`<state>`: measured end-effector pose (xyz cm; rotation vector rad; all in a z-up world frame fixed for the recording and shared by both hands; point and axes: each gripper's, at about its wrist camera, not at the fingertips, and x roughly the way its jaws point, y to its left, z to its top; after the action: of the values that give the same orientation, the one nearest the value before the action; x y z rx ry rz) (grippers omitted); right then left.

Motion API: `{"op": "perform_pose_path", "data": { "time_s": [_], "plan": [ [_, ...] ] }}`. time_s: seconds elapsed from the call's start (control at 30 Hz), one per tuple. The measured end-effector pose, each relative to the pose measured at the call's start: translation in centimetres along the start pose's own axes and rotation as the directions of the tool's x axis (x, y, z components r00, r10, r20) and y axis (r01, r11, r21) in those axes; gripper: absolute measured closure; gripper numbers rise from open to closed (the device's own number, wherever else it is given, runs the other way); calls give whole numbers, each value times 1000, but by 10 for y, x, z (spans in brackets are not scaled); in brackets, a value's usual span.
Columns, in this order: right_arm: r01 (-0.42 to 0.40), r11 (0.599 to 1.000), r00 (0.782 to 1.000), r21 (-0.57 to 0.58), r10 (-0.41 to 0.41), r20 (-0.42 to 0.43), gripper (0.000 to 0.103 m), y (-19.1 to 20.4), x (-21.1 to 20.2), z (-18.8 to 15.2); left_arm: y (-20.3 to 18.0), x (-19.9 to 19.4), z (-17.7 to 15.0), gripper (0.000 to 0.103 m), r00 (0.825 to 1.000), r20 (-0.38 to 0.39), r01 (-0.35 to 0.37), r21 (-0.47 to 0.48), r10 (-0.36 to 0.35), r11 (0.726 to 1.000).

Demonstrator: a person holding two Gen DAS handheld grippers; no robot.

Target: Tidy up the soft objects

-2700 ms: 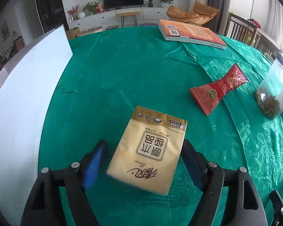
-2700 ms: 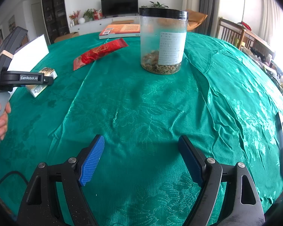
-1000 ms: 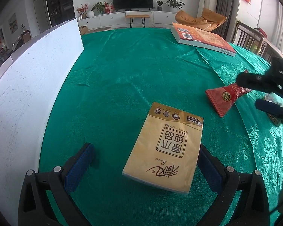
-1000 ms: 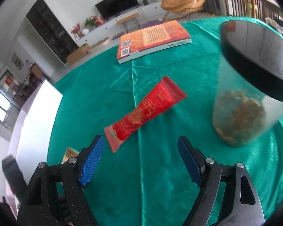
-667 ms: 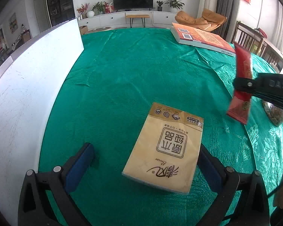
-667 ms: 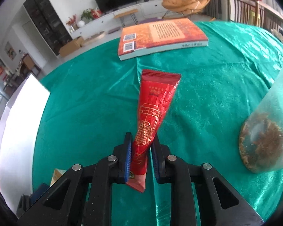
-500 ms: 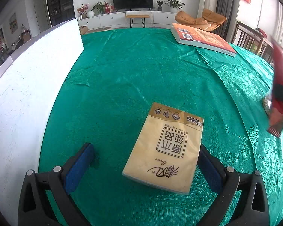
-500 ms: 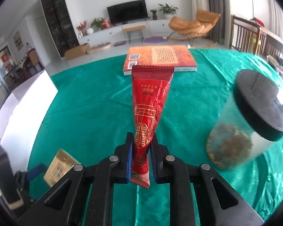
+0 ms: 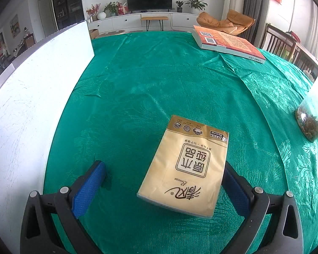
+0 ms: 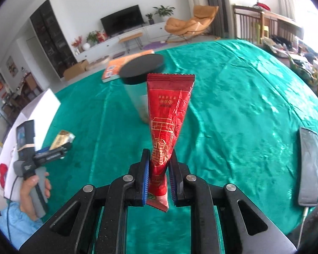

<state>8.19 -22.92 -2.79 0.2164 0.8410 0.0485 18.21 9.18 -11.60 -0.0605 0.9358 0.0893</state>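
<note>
Red packet (image 10: 169, 114) hides most of jar (image 10: 137, 89)

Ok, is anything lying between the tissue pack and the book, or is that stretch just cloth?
Just cloth: in the left wrist view only bare green tablecloth runs from the tissue pack to the book.

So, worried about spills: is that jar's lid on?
On. The black lid sits over the jar mouth behind the red packet.

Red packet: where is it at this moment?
In the right wrist view the red packet is pinched near its lower end by the right gripper, standing upright above the green tablecloth before the black-lidded jar.
</note>
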Motion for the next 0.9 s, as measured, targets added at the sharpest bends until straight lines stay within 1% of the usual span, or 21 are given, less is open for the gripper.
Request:
{"op": "perform_pose_path", "data": {
  "time_s": [0.1, 0.13, 0.17, 0.2, 0.23, 0.27, 0.3, 0.4, 0.43, 0.47, 0.53, 0.63, 0.67, 0.9],
  "plan": [
    [77, 997, 997, 8, -77, -28, 86, -36, 25, 22, 0, 0, 0, 0, 1000, 0, 0, 0, 0, 1000],
    [87, 996, 996, 3, -87, -28, 86, -46, 35, 32, 0, 0, 0, 0, 1000, 0, 0, 0, 0, 1000],
    [78, 997, 997, 6, -78, -13, 80, -55, 45, 40, 0, 0, 0, 0, 1000, 0, 0, 0, 0, 1000],
    [43, 999, 999, 12, -43, 10, 76, -62, 53, 48, 0, 0, 0, 0, 1000, 0, 0, 0, 0, 1000],
    [13, 1000, 1000, 17, -14, 25, 46, -72, 59, 50, 0, 0, 0, 0, 1000, 0, 0, 0, 0, 1000],
    [33, 999, 999, 26, -34, 29, 25, -77, 63, 50, 0, 0, 0, 0, 1000, 0, 0, 0, 0, 1000],
    [61, 997, 997, 42, -63, 43, 25, -79, 63, 47, 0, 0, 0, 0, 1000, 0, 0, 0, 0, 1000],
    [48, 995, 995, 93, -55, 77, 26, -78, 51, 19, 0, 0, 0, 0, 1000, 0, 0, 0, 0, 1000],
    [65, 993, 994, 97, -74, 86, 26, -76, 47, 8, 0, 0, 0, 0, 1000, 0, 0, 0, 0, 1000],
    [94, 992, 991, 86, -102, 91, 26, -71, 43, -3, 0, 0, 0, 0, 1000, 0, 0, 0, 0, 1000],
    [175, 984, 982, 47, -177, 62, 26, -62, 44, -14, 0, 0, 0, 0, 1000, 0, -1, 0, 1, 1000],
    [243, 970, 970, -10, -243, 7, 26, -57, 56, -18, 0, 0, 0, 0, 1000, 0, 0, 0, 0, 1000],
    [252, 968, 968, -12, -252, -18, 24, -58, 61, -17, 0, 0, 0, 0, 1000, 0, -1, 0, 1, 1000],
    [253, 967, 967, -28, -253, -19, 20, -60, 63, -20, 0, 0, 0, 0, 1000, 1, -1, 1, 1, 1000]
  ]
}}
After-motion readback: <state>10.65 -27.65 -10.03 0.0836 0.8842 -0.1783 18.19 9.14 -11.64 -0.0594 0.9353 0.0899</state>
